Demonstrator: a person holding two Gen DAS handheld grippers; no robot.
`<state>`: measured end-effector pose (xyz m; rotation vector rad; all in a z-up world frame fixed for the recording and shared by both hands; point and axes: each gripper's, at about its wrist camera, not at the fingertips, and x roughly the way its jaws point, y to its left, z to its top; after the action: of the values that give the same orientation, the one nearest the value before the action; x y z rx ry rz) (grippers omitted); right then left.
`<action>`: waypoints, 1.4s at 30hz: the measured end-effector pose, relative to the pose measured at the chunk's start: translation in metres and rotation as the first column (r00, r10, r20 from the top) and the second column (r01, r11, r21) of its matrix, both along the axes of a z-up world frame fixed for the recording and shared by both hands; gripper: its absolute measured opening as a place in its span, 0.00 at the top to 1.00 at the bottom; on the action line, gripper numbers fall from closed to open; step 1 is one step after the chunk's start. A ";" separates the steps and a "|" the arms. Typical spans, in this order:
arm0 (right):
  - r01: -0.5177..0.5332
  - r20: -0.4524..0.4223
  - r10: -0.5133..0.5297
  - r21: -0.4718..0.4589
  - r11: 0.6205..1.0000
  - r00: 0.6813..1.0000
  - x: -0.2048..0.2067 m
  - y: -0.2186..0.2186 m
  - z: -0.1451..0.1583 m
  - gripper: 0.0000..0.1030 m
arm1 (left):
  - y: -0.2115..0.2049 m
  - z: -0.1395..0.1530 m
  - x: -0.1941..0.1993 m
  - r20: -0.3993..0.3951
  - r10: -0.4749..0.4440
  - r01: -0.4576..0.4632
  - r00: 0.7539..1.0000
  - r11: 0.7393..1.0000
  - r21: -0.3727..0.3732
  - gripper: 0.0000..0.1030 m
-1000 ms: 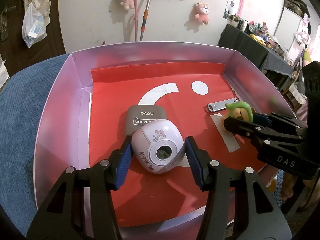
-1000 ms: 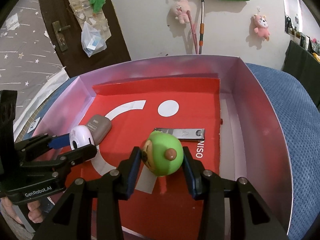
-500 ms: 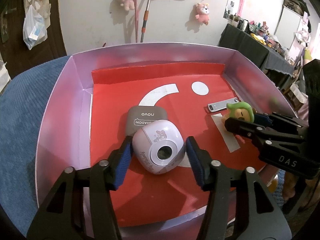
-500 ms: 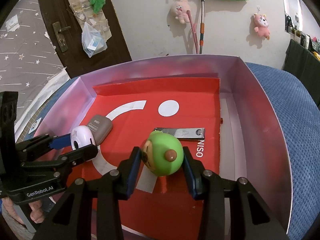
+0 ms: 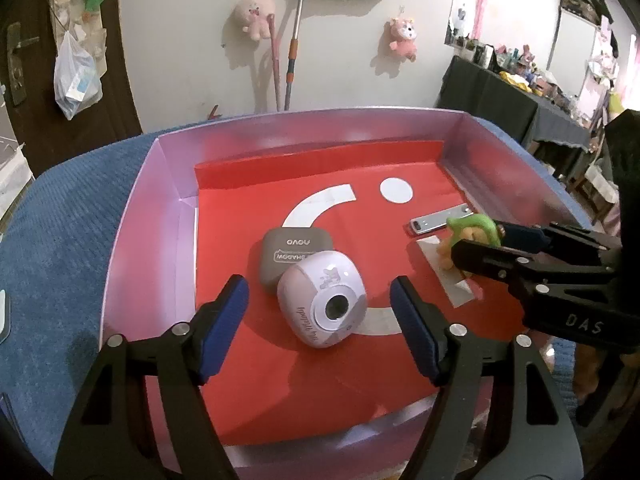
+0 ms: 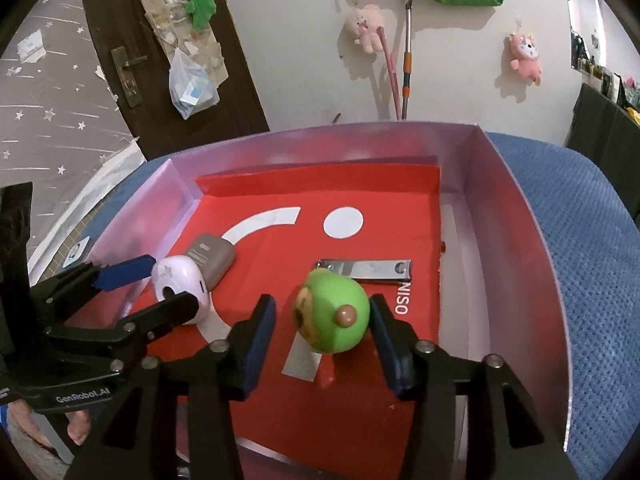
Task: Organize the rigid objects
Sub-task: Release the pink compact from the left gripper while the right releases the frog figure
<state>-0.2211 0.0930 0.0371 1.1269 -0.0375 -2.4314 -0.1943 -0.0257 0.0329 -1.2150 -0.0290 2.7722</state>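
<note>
A pale lilac toy camera (image 5: 324, 300) lies on the red floor of a pink-walled box (image 5: 152, 208), leaning against a grey earbud case (image 5: 294, 254). My left gripper (image 5: 320, 320) is open, its blue pads apart on either side of the camera. A green round-headed figurine (image 6: 332, 316) stands on the red floor; my right gripper (image 6: 324, 340) is open around it, pads clear of it. A silver nail clipper (image 6: 366, 270) lies just behind the figurine. The right gripper (image 5: 480, 246) also shows in the left wrist view, the left gripper (image 6: 160, 284) in the right wrist view.
The box sits on a blue textured cloth (image 6: 592, 240). Its walls (image 6: 516, 216) rise around the red floor. Behind are a white wall with plush toys (image 5: 256, 14), a broom (image 5: 294, 40) and a dark door (image 6: 132, 60).
Both grippers have opened: the left let go of the toy camera, the right let go of the green figurine. Both objects now rest on the box floor.
</note>
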 end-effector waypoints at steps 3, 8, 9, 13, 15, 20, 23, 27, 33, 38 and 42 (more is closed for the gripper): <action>-0.002 -0.004 0.002 -0.008 1.000 1.000 0.003 0.001 0.003 0.48 | -0.001 0.004 0.003 -0.011 0.000 0.001 1.000 1.000 0.008 0.22; -0.001 -0.015 0.000 -0.032 0.999 1.000 0.010 0.005 0.010 0.41 | 0.002 0.010 0.011 -0.026 -0.001 0.001 1.000 1.000 0.000 0.22; -0.002 -0.019 0.001 -0.038 0.999 1.000 0.012 0.006 0.012 0.38 | 0.002 0.012 0.013 -0.029 -0.001 0.001 1.000 1.000 0.000 0.22; -0.012 -0.041 0.009 -0.056 0.998 0.999 0.021 0.008 0.022 0.33 | 0.005 0.018 0.020 -0.045 -0.002 0.002 0.999 1.000 0.006 0.22; -0.013 -0.052 0.010 -0.065 0.998 0.999 0.025 0.009 0.026 0.27 | 0.005 0.021 0.025 -0.052 0.000 0.001 0.999 1.000 0.009 0.22; -0.018 -0.066 0.012 -0.081 0.997 0.998 0.035 0.012 0.034 0.21 | 0.003 0.024 0.034 -0.055 0.003 -0.001 0.998 1.000 0.029 0.22; -0.019 -0.075 0.013 -0.087 0.996 0.997 0.041 0.013 0.037 0.16 | 0.003 0.026 0.039 -0.059 0.008 -0.006 0.998 1.000 0.027 0.11; -0.023 -0.082 0.015 -0.096 0.995 0.997 0.047 0.016 0.040 0.10 | 0.001 0.028 0.047 -0.070 0.027 -0.024 0.997 0.999 0.040 0.02; -0.025 -0.095 0.015 -0.106 0.994 0.995 0.058 0.018 0.044 0.04 | 0.000 0.028 0.054 -0.071 0.030 -0.027 0.997 0.999 0.042 0.02; -0.037 -0.105 0.025 -0.119 0.992 0.994 0.066 0.020 0.045 0.00 | 0.003 0.029 0.065 -0.091 0.039 -0.037 0.995 0.999 0.026 0.00; -0.043 -0.115 0.028 -0.129 0.991 0.993 0.075 0.022 0.045 0.00 | 0.001 0.029 0.072 -0.091 0.043 -0.038 0.995 0.998 0.057 0.00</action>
<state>-0.1462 0.1149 0.0824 0.9235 -0.1387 -2.4184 -0.1225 -0.0250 0.0618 -1.0850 -0.1230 2.8383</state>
